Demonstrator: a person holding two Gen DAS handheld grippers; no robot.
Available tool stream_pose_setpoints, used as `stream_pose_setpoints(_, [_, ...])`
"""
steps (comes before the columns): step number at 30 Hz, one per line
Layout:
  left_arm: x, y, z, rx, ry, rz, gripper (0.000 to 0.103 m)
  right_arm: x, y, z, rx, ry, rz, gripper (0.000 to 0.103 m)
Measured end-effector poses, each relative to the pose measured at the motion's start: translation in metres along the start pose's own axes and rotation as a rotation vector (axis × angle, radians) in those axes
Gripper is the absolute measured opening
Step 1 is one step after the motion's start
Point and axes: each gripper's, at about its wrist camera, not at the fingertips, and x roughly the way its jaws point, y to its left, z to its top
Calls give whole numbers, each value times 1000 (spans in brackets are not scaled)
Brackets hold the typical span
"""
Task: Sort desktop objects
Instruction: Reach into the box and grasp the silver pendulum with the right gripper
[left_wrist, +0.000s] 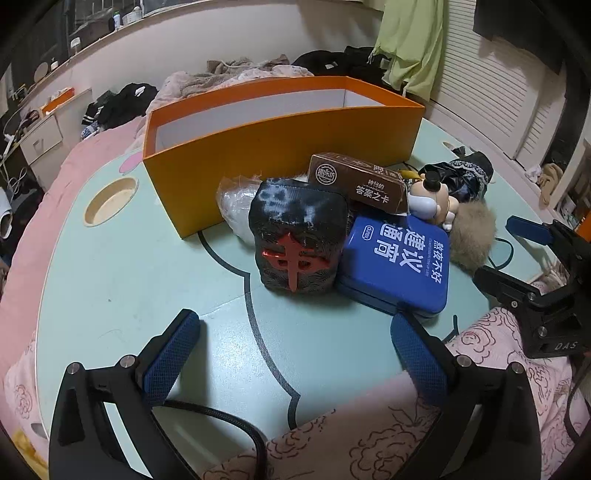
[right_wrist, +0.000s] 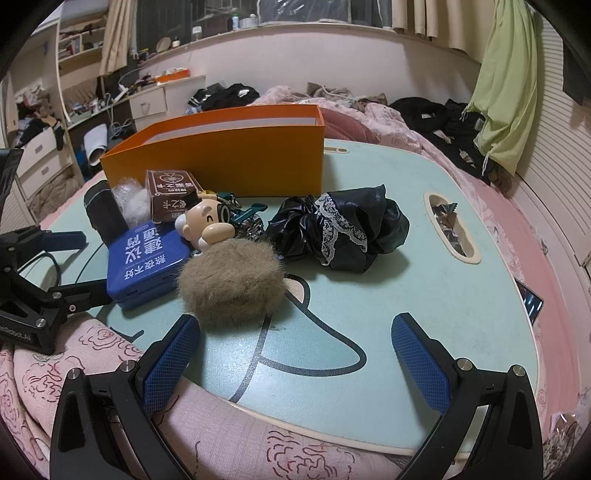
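An orange box (left_wrist: 280, 147) (right_wrist: 221, 162) stands open at the back of the mint lap table (left_wrist: 129, 280) (right_wrist: 388, 295). In front of it lie a black mahjong-tile cushion (left_wrist: 299, 236) (right_wrist: 103, 214), a blue tin (left_wrist: 399, 262) (right_wrist: 144, 266), a brown card box (left_wrist: 358, 181) (right_wrist: 170, 195), a cartoon figure keychain (left_wrist: 432, 199) (right_wrist: 207, 221), a tan fur ball (left_wrist: 472, 236) (right_wrist: 231, 280) and a black lace scrunchie (left_wrist: 461, 173) (right_wrist: 340, 229). My left gripper (left_wrist: 295, 347) is open and empty in front of the cushion and tin. My right gripper (right_wrist: 295, 350) is open and empty, its left finger close to the fur ball.
A clear plastic bag with white fluff (left_wrist: 236, 199) (right_wrist: 129, 199) lies beside the cushion. The table has a round cup hole (left_wrist: 110, 203) and an oblong slot (right_wrist: 450, 225) holding foil wrappers. Pink bedding (right_wrist: 92, 369) surrounds the table; clothes (right_wrist: 436, 114) lie behind.
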Motion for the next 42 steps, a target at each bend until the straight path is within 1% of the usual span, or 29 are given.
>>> stream_pose_setpoints(3, [0,0,0,0,0,0,103,-2,-1,2,7,3,-10,103])
stream_pose_setpoints(5, [0,0,0,0,0,-1,103,-3,-4,3,15,16,-20,101])
stream_pose_setpoints(7, [-1,2,3,0,0,0,103,-7,-8,8,19,33,-18,89])
stream_pose_setpoints(9, [-1,2,3,0,0,0,103,-16,-13,20,6,31,-2,81])
stream_pose_setpoints(12, [-2,2,2,-1,0,0,103,-31,-19,54,-47,-4,-21,69])
stream_pose_setpoints(13, [-2,3,3,-1,-1,0,103,-36,-19,68,-65,-19,-34,62])
stream_pose_setpoints(14, [-2,3,2,-1,-1,0,103,-40,-19,90,-84,-31,-46,59])
stream_pose_setpoints(15, [-2,3,3,0,-1,-1,103,-41,-19,106,-85,-24,-44,50])
stream_pose_setpoints(16, [-2,3,3,0,-1,-1,103,-38,-20,124,-75,2,-31,41])
stream_pose_setpoints(17, [-2,3,2,-1,-2,-1,103,-30,-22,148,-51,60,3,36])
stream_pose_setpoints(18, [-2,3,3,-1,-2,-1,103,-21,-23,163,-36,109,32,29])
stream_pose_setpoints(19, [-3,3,3,-1,-2,-1,103,-8,-23,179,-26,167,62,24])
stream_pose_setpoints(21, [-4,2,6,-1,-3,-1,103,25,-19,206,-31,283,85,23])
stream_pose_setpoints(23, [-5,2,6,-1,-4,-2,103,59,-11,219,-11,400,104,23])
stream_pose_setpoints(25, [-6,2,6,-2,-7,-3,103,82,-5,223,-11,466,114,24])
stream_pose_setpoints(29, [-6,4,6,-1,-11,-7,103,121,12,218,-62,551,37,26])
stream_pose_setpoints(32, [-5,4,7,-2,-13,-8,103,140,16,213,-92,599,-16,27])
stream_pose_setpoints(34, [-5,4,6,-3,-14,-8,103,153,18,210,-116,633,-57,40])
stream_pose_setpoints(36, [-5,4,6,-2,-13,-7,103,159,19,206,-140,634,-96,45])
stream_pose_setpoints(39, [-5,4,6,-2,-13,-8,103,164,20,195,-151,653,-115,44])
stream_pose_setpoints(41, [-5,4,6,-2,-13,-7,103,161,19,193,-148,630,-136,40])
stream_pose_setpoints(42, [-5,4,6,-3,-14,-8,103,161,17,193,-144,627,-144,35])
